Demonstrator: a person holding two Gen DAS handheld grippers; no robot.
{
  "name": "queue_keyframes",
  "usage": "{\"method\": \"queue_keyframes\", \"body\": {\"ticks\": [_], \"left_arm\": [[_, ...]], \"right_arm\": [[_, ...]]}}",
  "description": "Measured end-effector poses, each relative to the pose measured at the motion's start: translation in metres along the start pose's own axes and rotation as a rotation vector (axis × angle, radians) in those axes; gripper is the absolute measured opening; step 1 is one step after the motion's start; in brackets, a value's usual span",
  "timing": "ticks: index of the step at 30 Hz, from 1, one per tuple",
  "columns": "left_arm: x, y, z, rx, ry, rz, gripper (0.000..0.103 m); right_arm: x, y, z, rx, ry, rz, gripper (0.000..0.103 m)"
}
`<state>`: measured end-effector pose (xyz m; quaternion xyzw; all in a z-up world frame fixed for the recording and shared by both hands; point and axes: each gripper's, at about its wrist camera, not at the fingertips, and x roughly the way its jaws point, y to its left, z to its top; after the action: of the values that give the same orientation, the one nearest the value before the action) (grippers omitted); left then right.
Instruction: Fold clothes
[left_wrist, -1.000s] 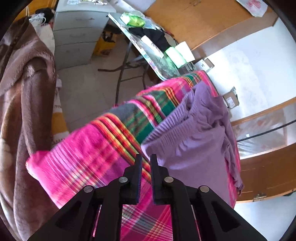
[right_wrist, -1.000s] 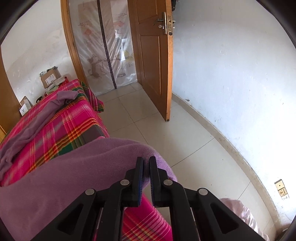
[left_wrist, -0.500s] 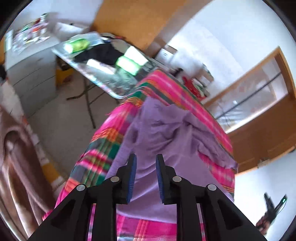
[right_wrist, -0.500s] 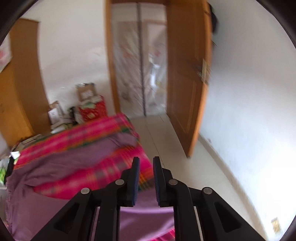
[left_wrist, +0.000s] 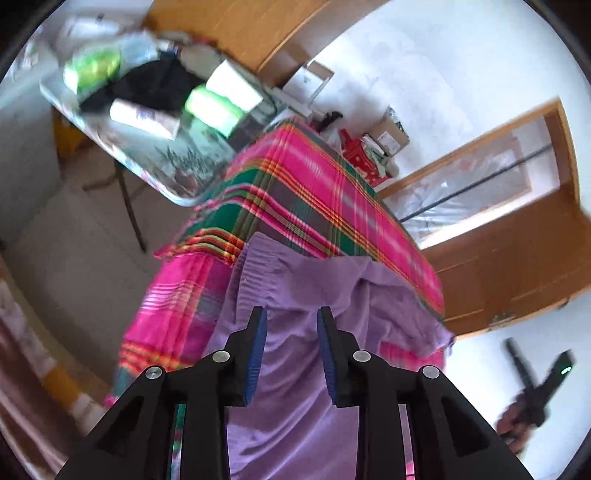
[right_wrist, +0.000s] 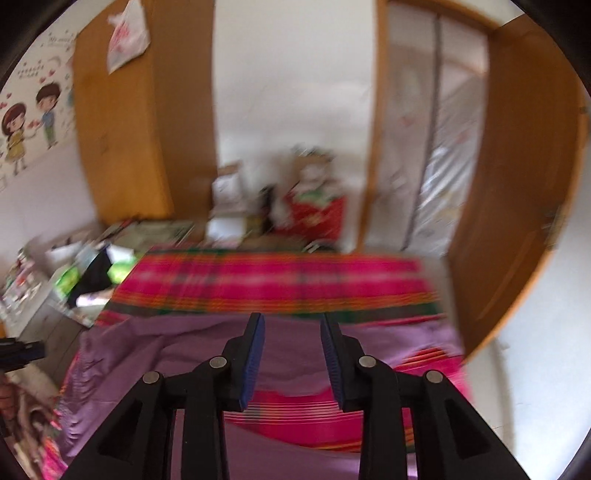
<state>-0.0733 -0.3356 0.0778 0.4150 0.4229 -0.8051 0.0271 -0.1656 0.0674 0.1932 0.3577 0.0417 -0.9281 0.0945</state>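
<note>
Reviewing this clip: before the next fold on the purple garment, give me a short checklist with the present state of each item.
1. Left gripper free of cloth: ok; its jaws are opening with nothing between them.
2. Right gripper free of cloth: ok; its jaws are opening, also with nothing between them.
3. Purple garment resting on the plaid bedspread: ok.
4. Garment lying flat: not ok; ridges and a bunched edge show on its right side in the left wrist view.
5. Garment inside the bed's edges: not ok; in the left wrist view its right corner hangs past the bedspread's edge.
6. Fold edges aligned: cannot tell; the right wrist view is blurred.
</note>
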Motion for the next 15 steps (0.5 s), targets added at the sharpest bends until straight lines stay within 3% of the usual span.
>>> {"method": "queue_keyframes", "body": {"ticks": [3,7,15], "left_arm": [[0.029,0.016,0.016,-0.066,0.027,-0.033,0.031],[0.056,0.033,0.032,-0.149,0.060,-0.072,0.039],[0.090,0.040,0.048,-0.213,0.110,-0.147,0.041]], "right_arm": [[0.046,0.043,-0.017,-0.075,0.075,0.091,0.032],[0.085,0.083,-0.045,-0.144,0.140,0.150,0.032],[0.124,0.093,-0.090,-0.121,0.235,0.221,0.032]]}}
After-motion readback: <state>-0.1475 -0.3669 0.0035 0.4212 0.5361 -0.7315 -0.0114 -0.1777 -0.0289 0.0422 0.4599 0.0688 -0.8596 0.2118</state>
